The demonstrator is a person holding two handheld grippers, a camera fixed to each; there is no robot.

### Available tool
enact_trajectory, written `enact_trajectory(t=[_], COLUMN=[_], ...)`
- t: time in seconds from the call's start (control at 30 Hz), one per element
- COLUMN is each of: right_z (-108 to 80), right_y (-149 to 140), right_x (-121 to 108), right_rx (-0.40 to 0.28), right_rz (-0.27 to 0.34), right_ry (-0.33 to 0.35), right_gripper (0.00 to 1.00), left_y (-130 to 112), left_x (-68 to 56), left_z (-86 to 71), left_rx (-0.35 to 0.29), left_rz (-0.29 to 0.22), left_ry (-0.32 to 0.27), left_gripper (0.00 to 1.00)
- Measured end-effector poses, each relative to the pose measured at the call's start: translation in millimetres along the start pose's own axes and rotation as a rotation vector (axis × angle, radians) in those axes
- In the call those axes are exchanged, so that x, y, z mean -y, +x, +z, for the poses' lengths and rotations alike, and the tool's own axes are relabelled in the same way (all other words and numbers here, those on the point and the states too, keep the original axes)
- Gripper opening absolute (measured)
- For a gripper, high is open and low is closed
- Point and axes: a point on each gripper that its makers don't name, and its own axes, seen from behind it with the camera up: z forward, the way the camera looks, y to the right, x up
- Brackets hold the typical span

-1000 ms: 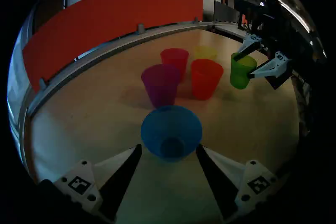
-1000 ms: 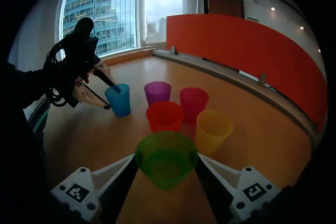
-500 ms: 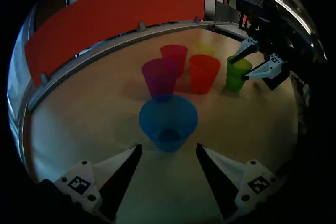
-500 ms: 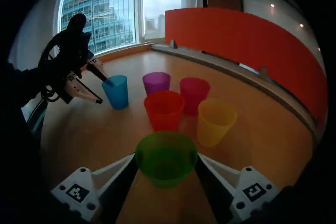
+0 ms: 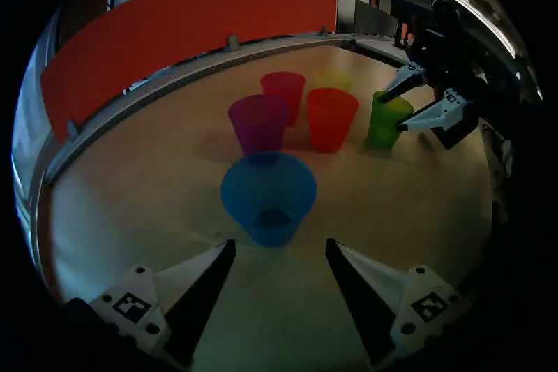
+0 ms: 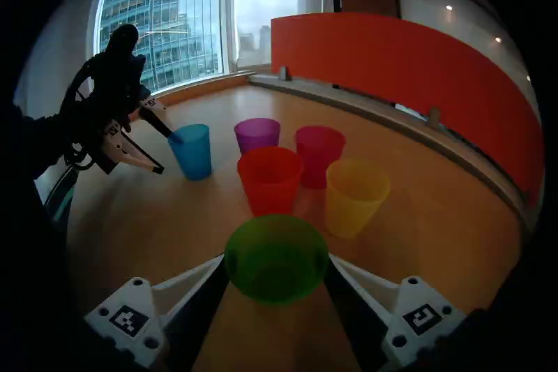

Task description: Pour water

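Where windows point(image 6: 167, 30) glow, left tongs point(image 6: 169, 154) parted beside blue cup point(image 6: 192, 152)

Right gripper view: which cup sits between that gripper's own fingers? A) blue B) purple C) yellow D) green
D: the green cup sits between the two fingers of the right gripper, touching both, while the blue cup stands farther off by the left gripper.

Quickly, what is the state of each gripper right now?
Left gripper: open, holding nothing; the blue cup stands just ahead of it.
Right gripper: closed on the green cup.
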Motion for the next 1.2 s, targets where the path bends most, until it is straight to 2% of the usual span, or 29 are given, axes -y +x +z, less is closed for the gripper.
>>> enact_trajectory(t=[0.23, 0.4, 0.57, 1.2], right_z=[-0.6, -1.8, -7.7, -58.4], right_y=[-1.5, 1.0, 3.0, -10.9], right_x=[-0.8, -2.8, -0.5, 3.8], right_rx=[0.0, -0.009, -0.016, -0.043], right_rz=[0.0, 0.009, 0.023, 0.041], right_ry=[-0.006, -0.018, -0.014, -0.097], right_gripper=[0.92, 1.0, 1.0, 1.0], left_y=[2.1, 3.0, 4.2, -0.7], left_x=[0.0, 0.7, -0.7, -4.0], left_z=[-2.2, -3.6, -5.8, -29.2], left_rx=[-0.003, -0.004, -0.008, -0.046], left_rz=[-0.002, -0.003, -0.007, -0.047], left_ry=[0.002, 0.008, 0.01, 0.056], left_gripper=[0.96, 0.96, 0.96, 0.96])
